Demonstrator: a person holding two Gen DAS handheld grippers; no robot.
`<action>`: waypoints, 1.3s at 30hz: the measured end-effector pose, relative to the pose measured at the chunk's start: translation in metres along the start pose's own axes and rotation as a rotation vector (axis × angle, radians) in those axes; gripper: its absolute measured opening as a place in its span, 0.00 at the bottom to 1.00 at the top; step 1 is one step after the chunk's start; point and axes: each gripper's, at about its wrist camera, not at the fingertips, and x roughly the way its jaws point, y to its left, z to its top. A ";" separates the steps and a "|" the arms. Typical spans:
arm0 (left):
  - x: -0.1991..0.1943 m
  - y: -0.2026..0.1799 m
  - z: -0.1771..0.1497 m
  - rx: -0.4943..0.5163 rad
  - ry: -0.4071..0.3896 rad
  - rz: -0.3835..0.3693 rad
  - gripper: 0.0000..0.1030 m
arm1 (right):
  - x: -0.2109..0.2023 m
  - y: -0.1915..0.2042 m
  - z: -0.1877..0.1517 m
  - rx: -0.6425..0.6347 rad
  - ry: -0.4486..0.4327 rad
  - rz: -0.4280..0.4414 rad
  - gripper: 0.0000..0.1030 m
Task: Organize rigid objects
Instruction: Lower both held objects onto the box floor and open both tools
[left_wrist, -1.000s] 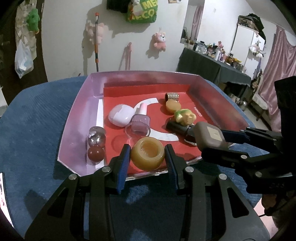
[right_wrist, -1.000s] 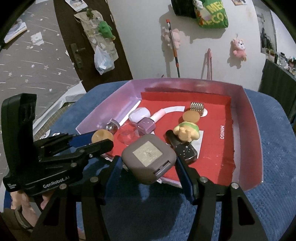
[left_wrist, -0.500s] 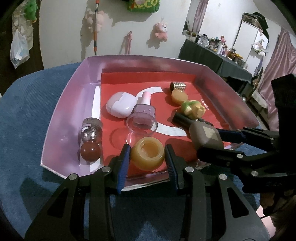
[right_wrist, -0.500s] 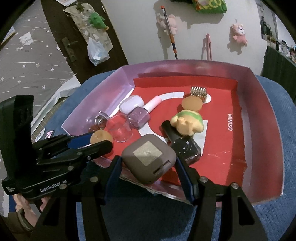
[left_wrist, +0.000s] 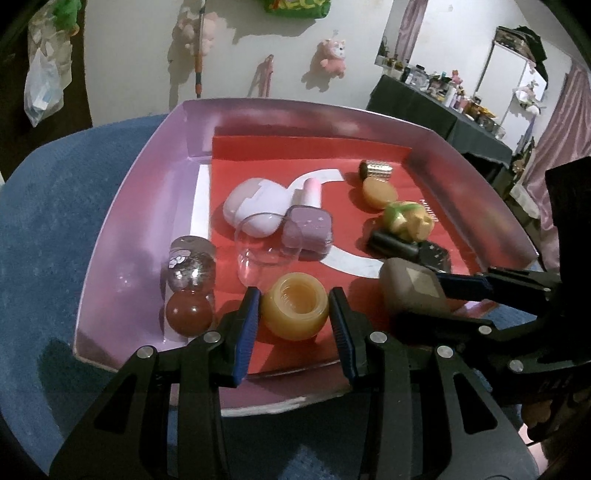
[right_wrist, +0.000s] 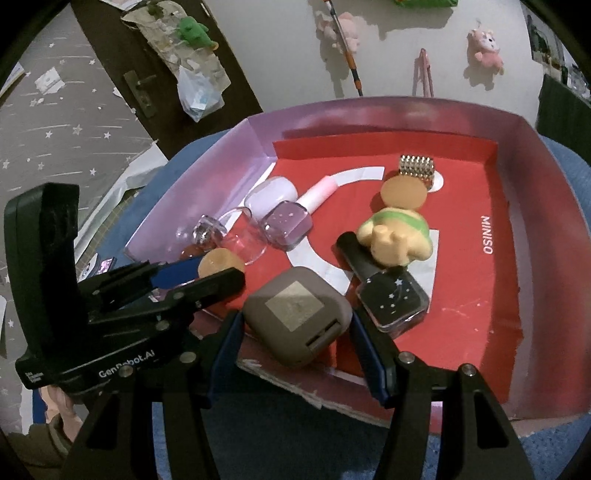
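My left gripper (left_wrist: 293, 295) is shut on an amber round jar (left_wrist: 295, 306), low over the near part of a pink tray (left_wrist: 147, 192) with a red liner. Just to its right, my right gripper (right_wrist: 295, 317) is shut on a grey-brown square case (right_wrist: 297, 317) over the tray's near edge. From the right wrist view the left gripper (right_wrist: 207, 273) and its jar (right_wrist: 219, 260) come in from the left. In the left wrist view the right gripper (left_wrist: 443, 291) and the case (left_wrist: 410, 288) come in from the right.
In the tray lie a white earbud case (left_wrist: 255, 203), a lilac polish bottle (left_wrist: 308, 225), a clear cup (left_wrist: 264, 247), a glass ball (left_wrist: 190, 266), a red-brown ball (left_wrist: 189, 314), a black polish bottle (left_wrist: 406, 249), a yellow-green figure (left_wrist: 406, 221), an orange disc (left_wrist: 379, 192) and a gold bead cube (left_wrist: 376, 170). Blue cloth (left_wrist: 44, 221) surrounds the tray.
Both grippers have sunk and come forward over the tray's near edge, still carrying the jar and the case. The tray's contents have not moved.
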 end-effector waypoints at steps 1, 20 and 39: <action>0.002 0.002 0.000 -0.001 0.002 0.002 0.35 | 0.000 -0.001 0.000 0.005 0.001 -0.006 0.60; 0.018 -0.008 0.007 0.040 -0.005 0.122 0.35 | 0.001 -0.020 0.003 -0.025 -0.048 -0.231 0.61; 0.022 -0.008 0.008 0.042 -0.004 0.128 0.35 | 0.007 -0.012 0.004 -0.061 -0.042 -0.282 0.61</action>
